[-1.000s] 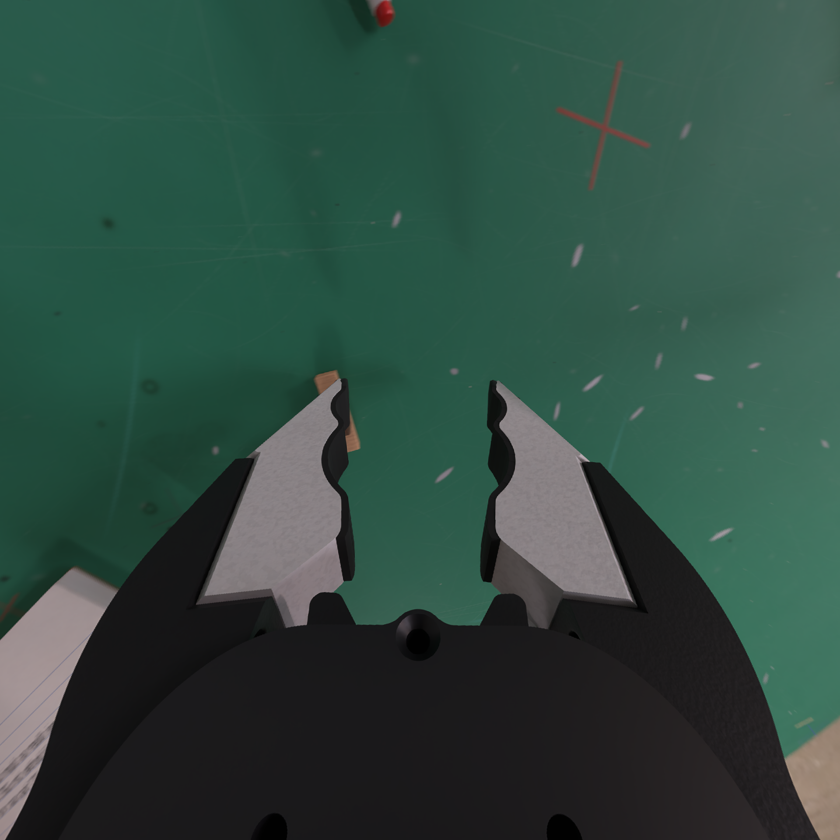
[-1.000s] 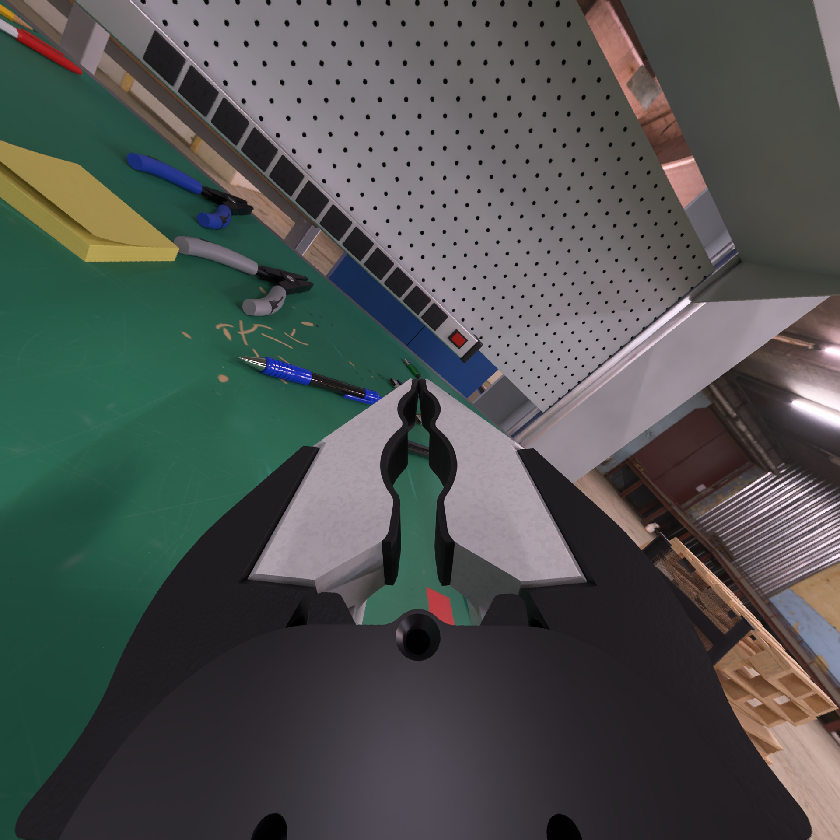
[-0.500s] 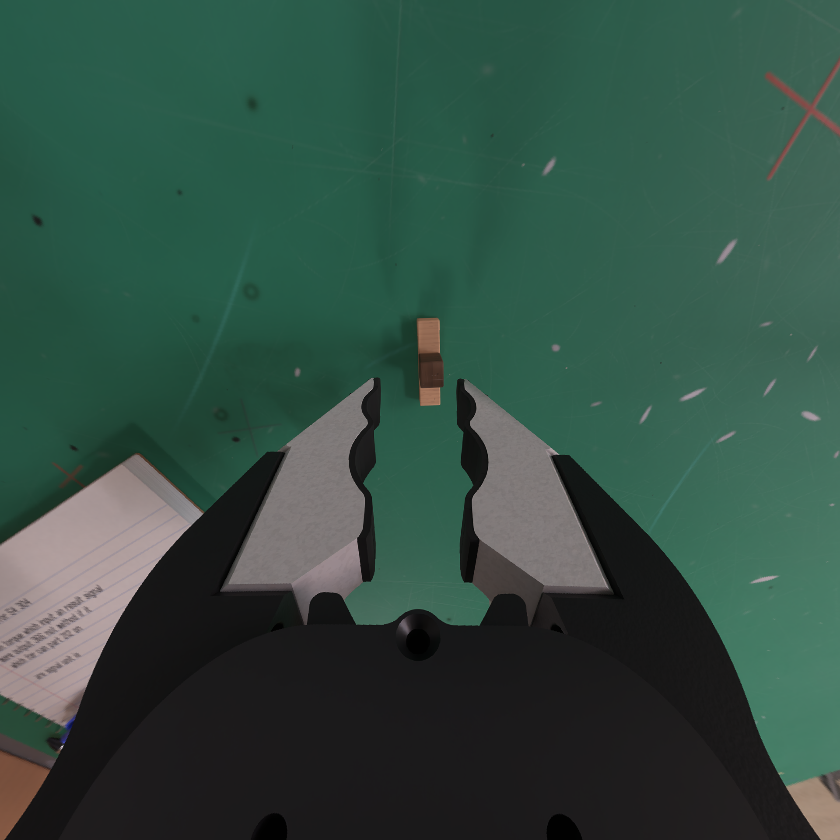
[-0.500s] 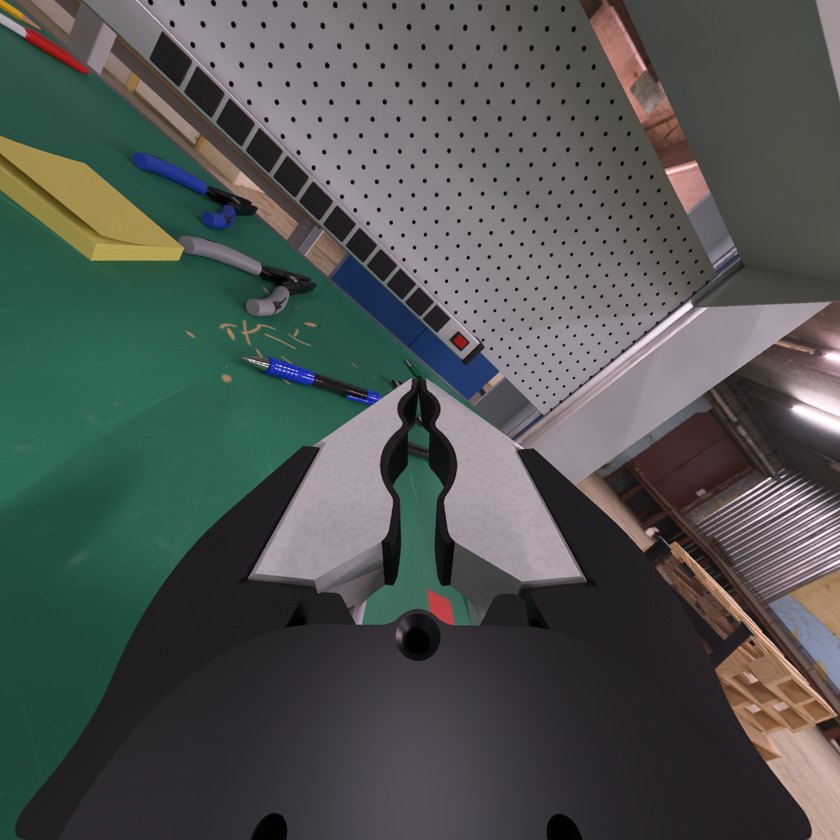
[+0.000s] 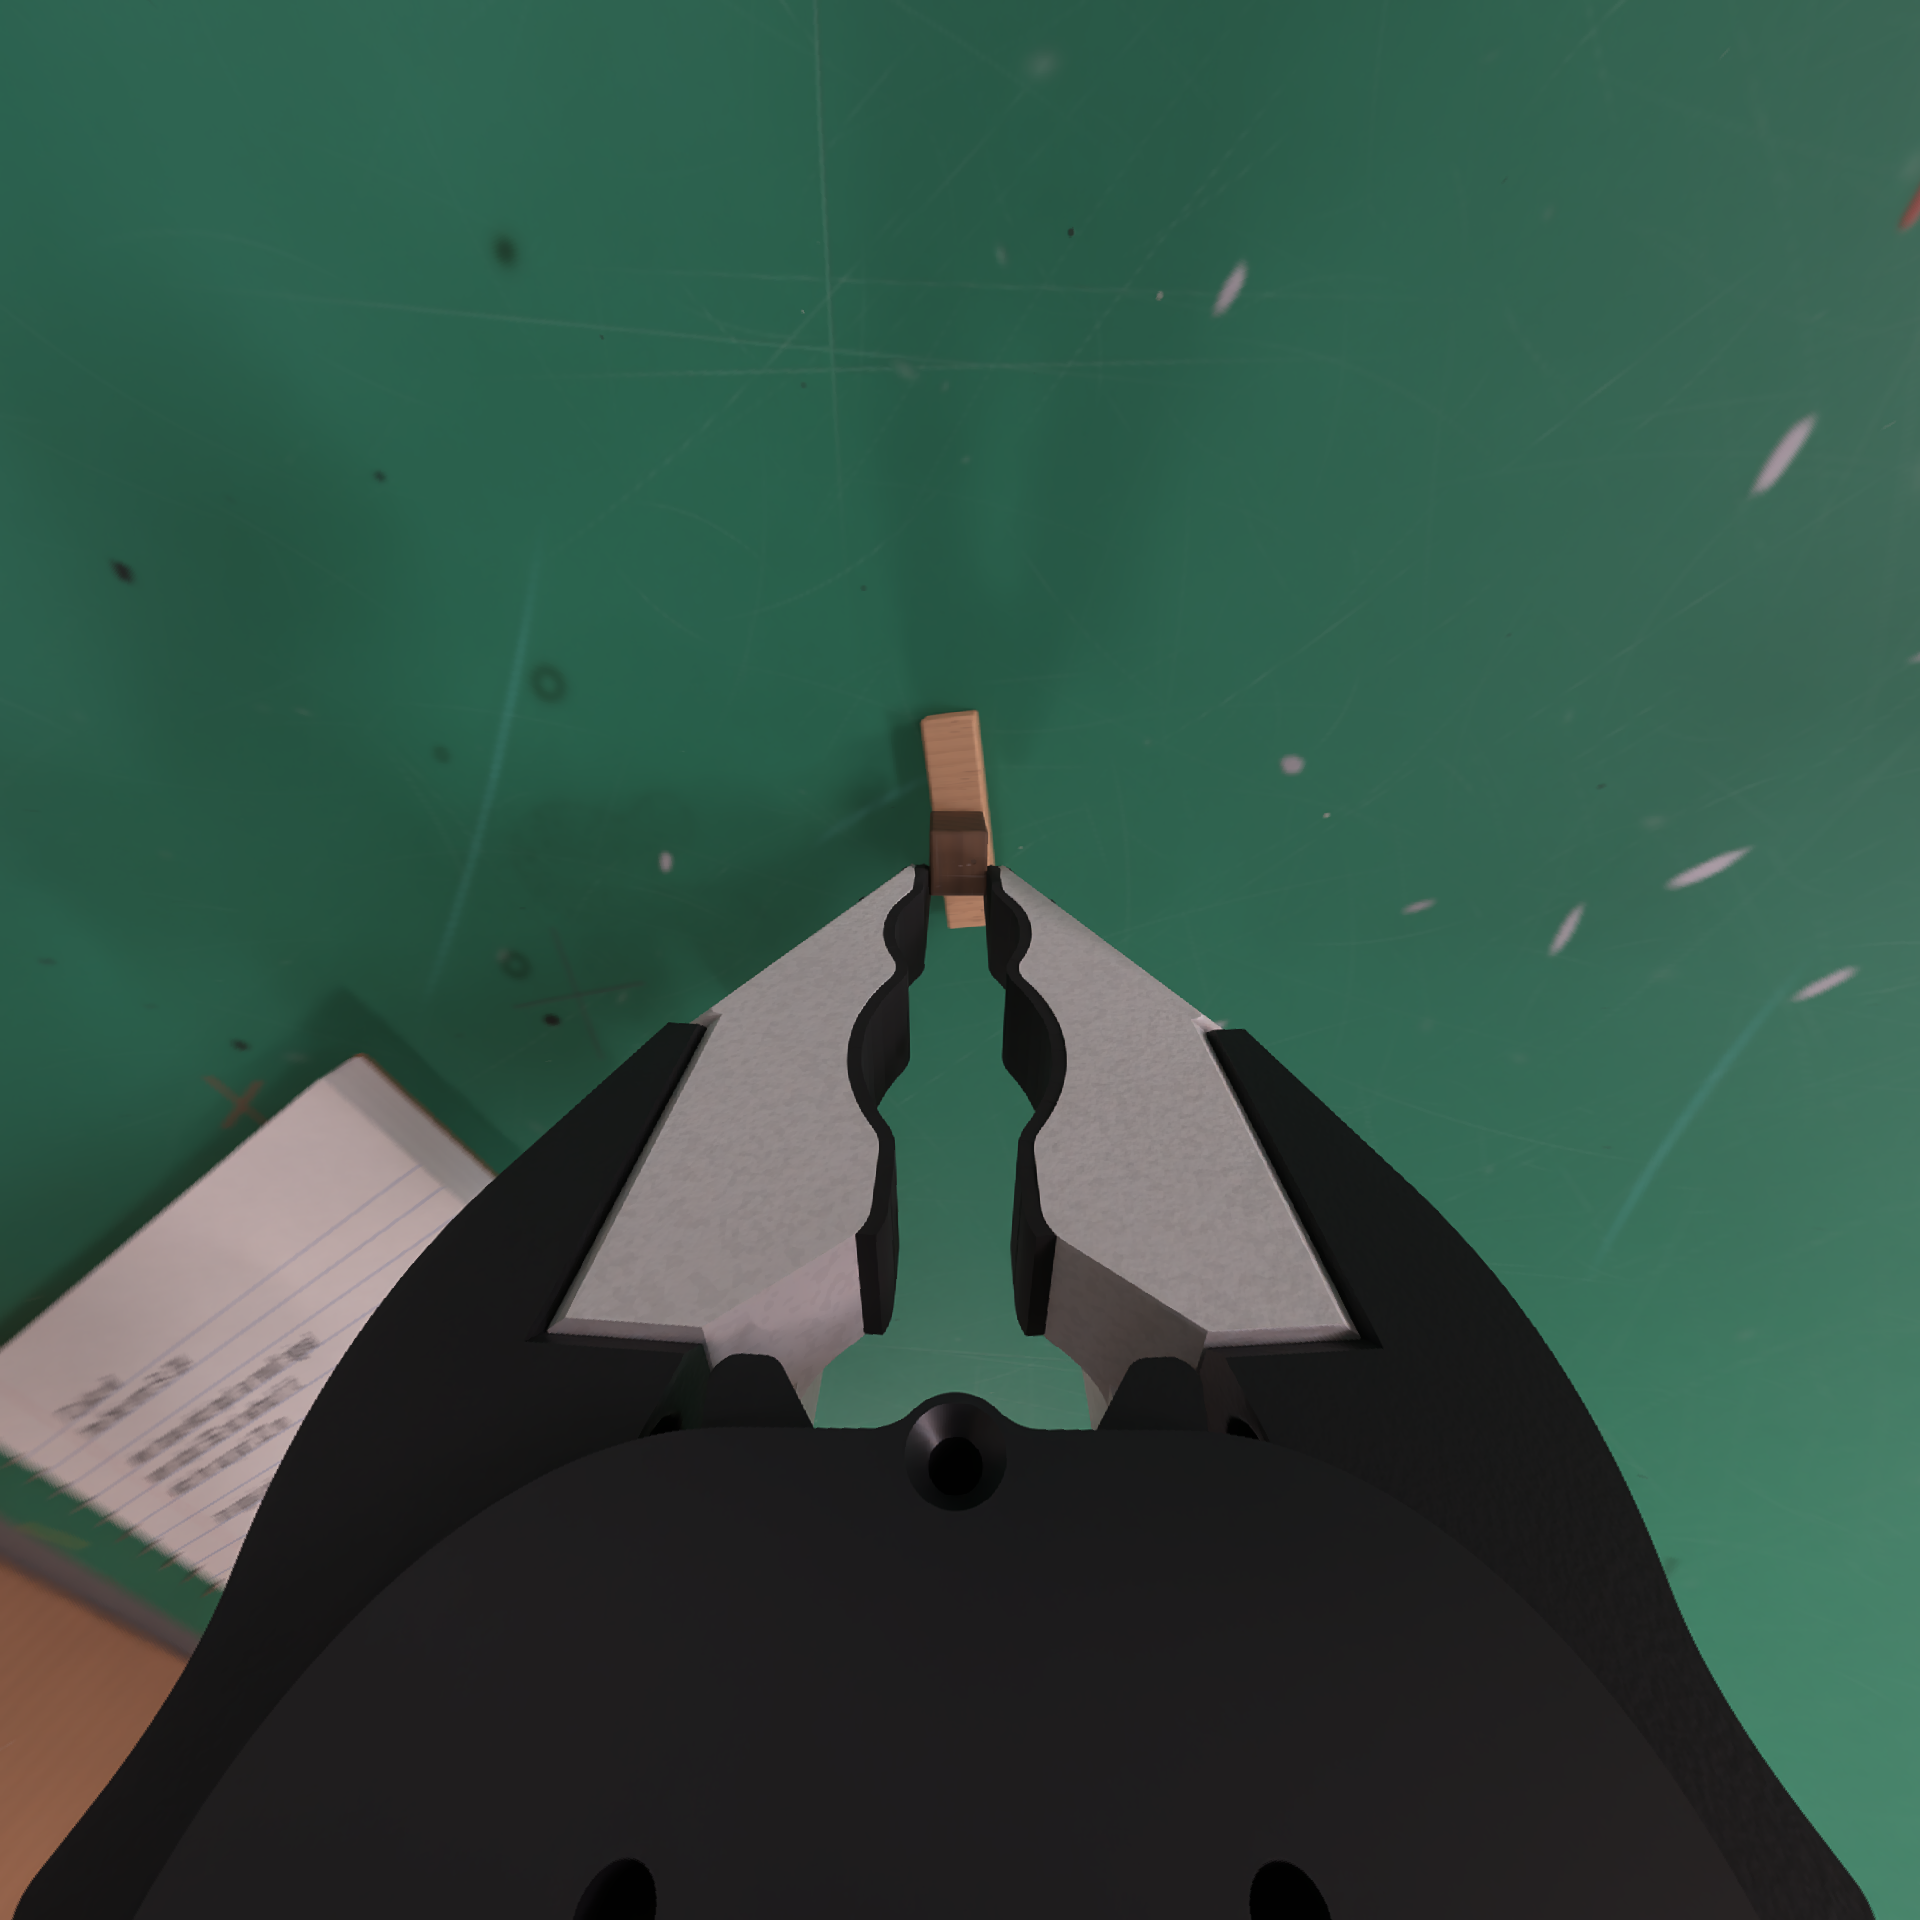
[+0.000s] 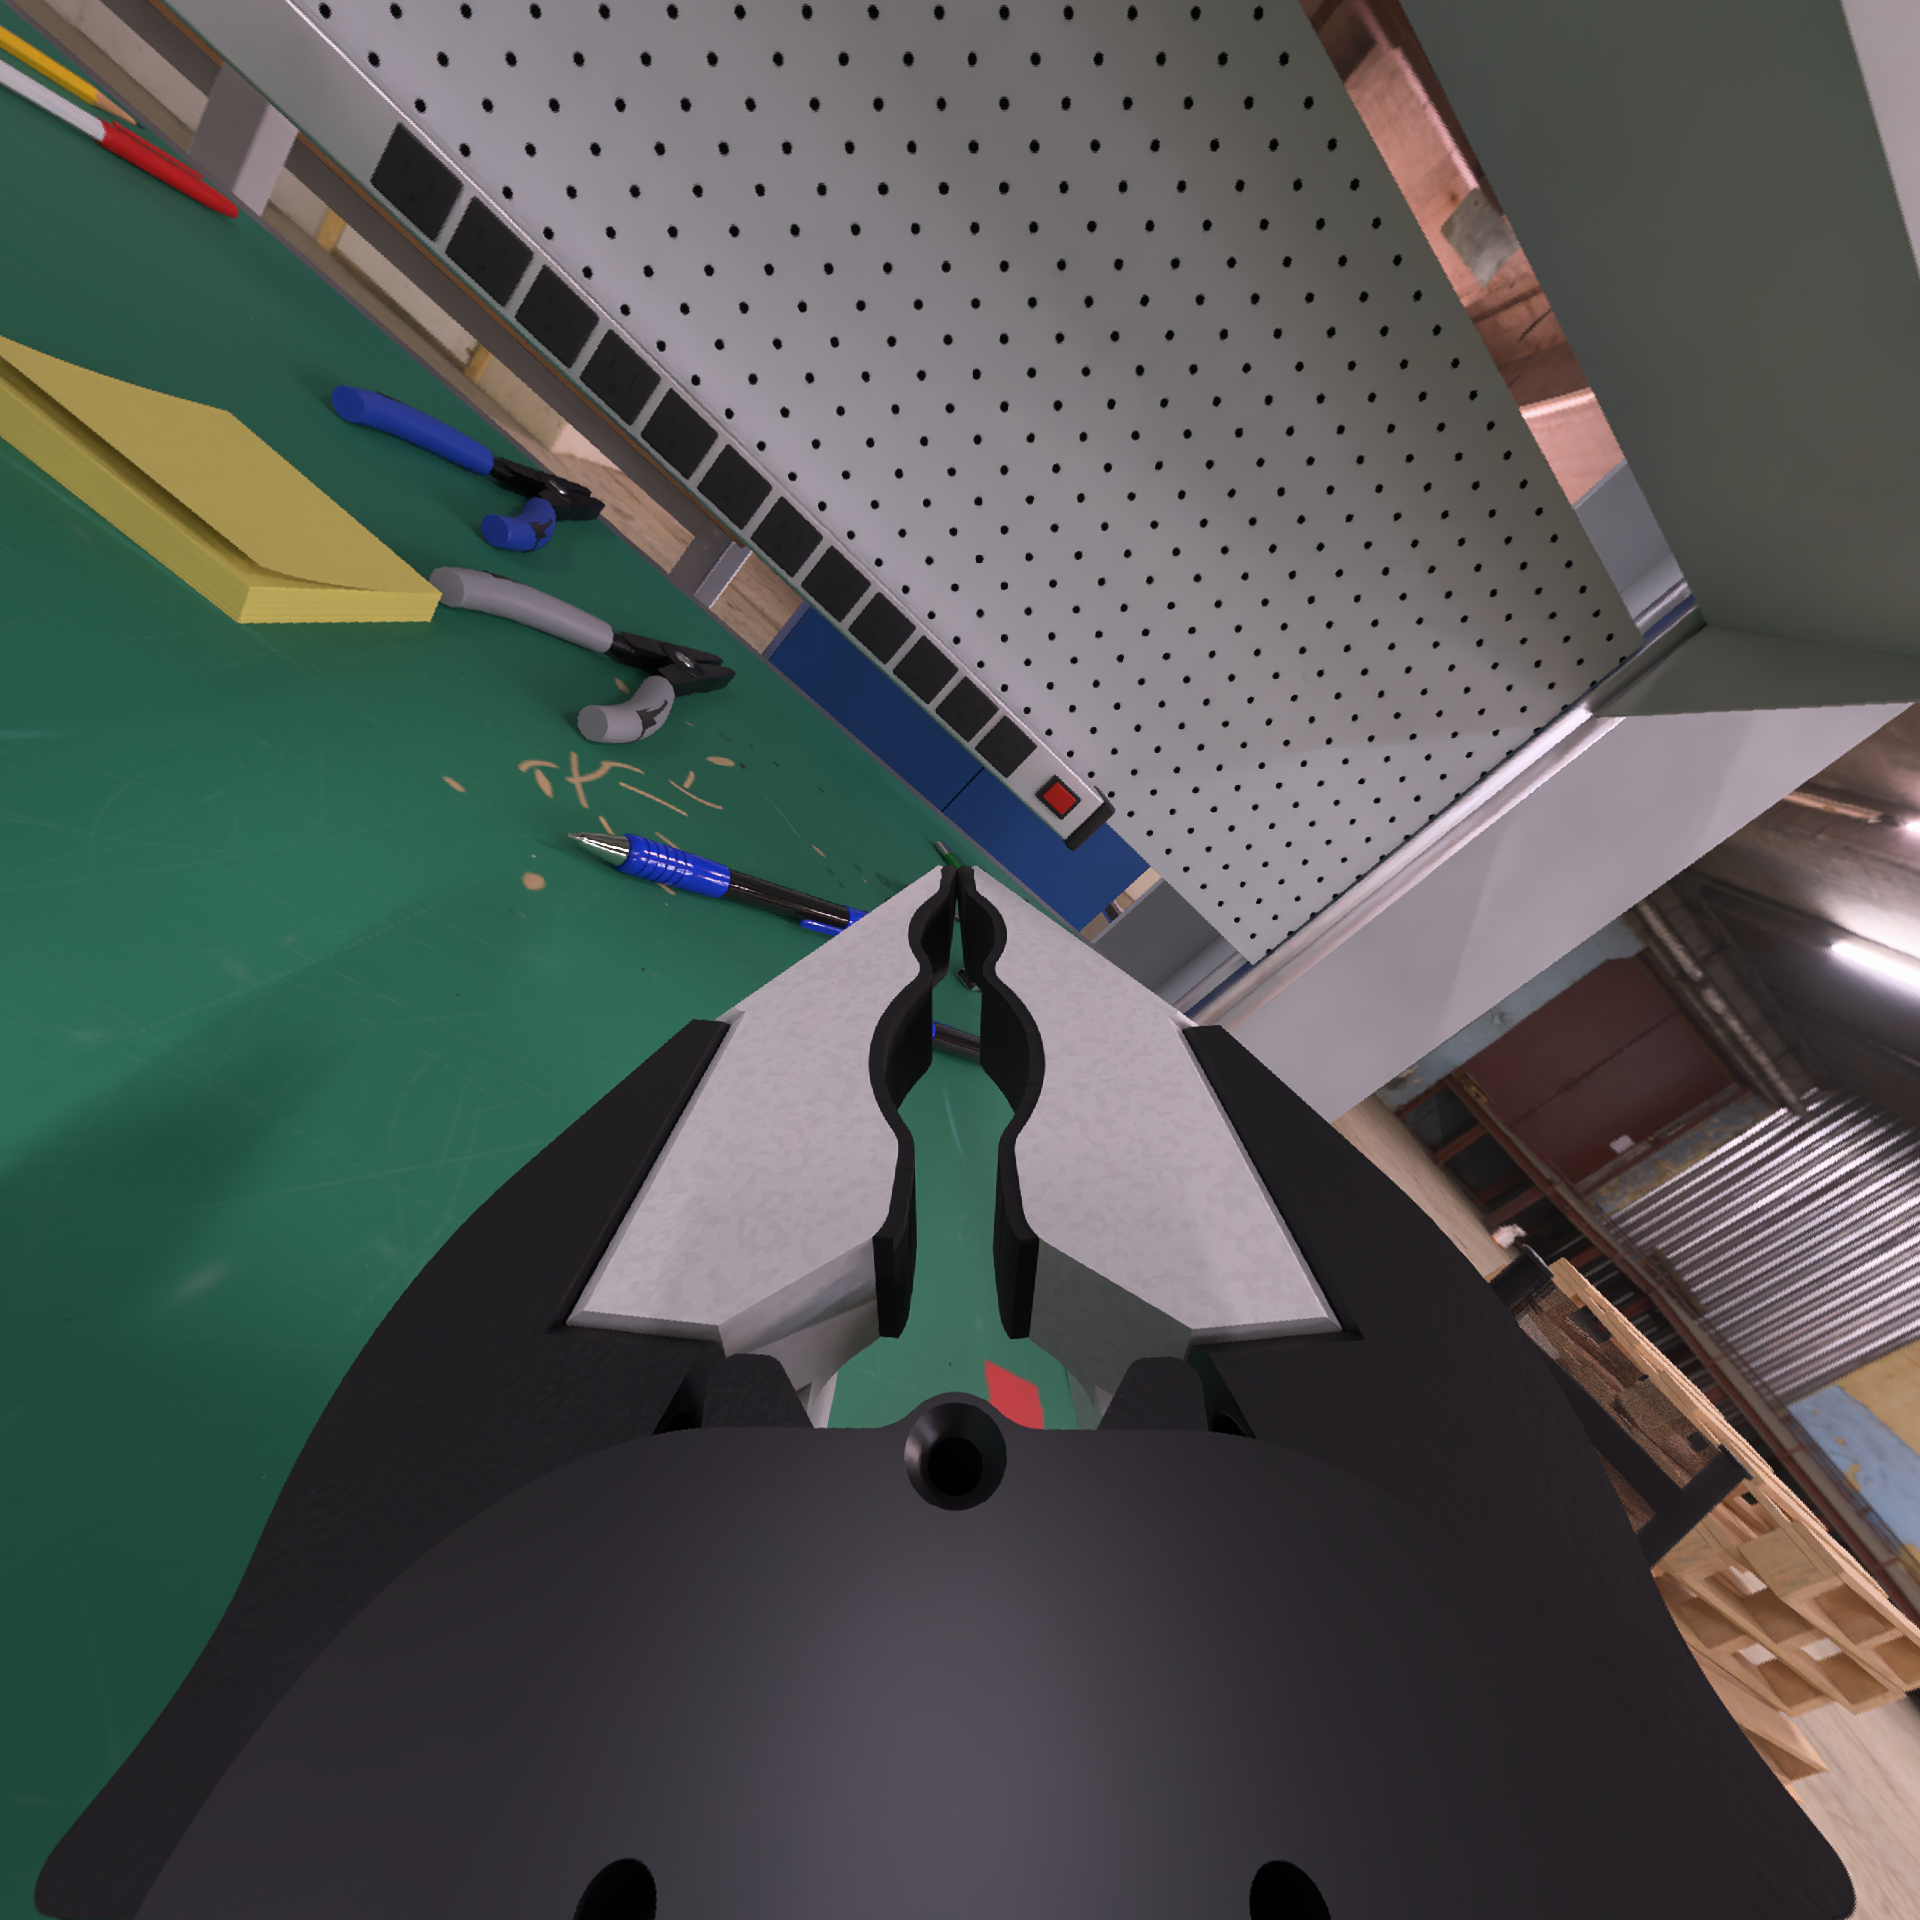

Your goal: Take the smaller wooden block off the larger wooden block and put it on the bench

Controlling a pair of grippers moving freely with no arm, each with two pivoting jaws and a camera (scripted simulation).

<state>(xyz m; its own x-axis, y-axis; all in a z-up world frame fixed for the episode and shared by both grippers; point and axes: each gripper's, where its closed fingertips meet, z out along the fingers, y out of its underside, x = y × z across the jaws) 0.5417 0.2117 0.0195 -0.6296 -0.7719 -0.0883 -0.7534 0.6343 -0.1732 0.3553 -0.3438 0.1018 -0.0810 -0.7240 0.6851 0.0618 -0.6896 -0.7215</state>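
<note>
In the left wrist view a long pale wooden block (image 5: 952, 762) lies on the green bench mat (image 5: 1351, 727). A small dark brown wooden block (image 5: 956, 847) sits on top of it. My left gripper (image 5: 955, 878) points down at them, and its fingertips (image 5: 918, 883) press on both sides of the small dark block. The near end of the pale block shows in the gap between the fingers. My right gripper (image 6: 956, 881) is shut and empty, held low over the mat away from the blocks, which do not show in its view.
A lined white notepad (image 5: 208, 1299) lies at the lower left of the left wrist view. The right wrist view shows a yellow pad (image 6: 208, 488), blue-handled pliers (image 6: 457, 457), grey-handled pliers (image 6: 561, 623), a blue pen (image 6: 707, 878), wood chips, a power strip (image 6: 727, 488) and a pegboard wall (image 6: 1039, 364).
My left gripper moved forward and down to the blocks and narrowed from wide open until its tips closed on the small dark block. The right gripper has barely moved.
</note>
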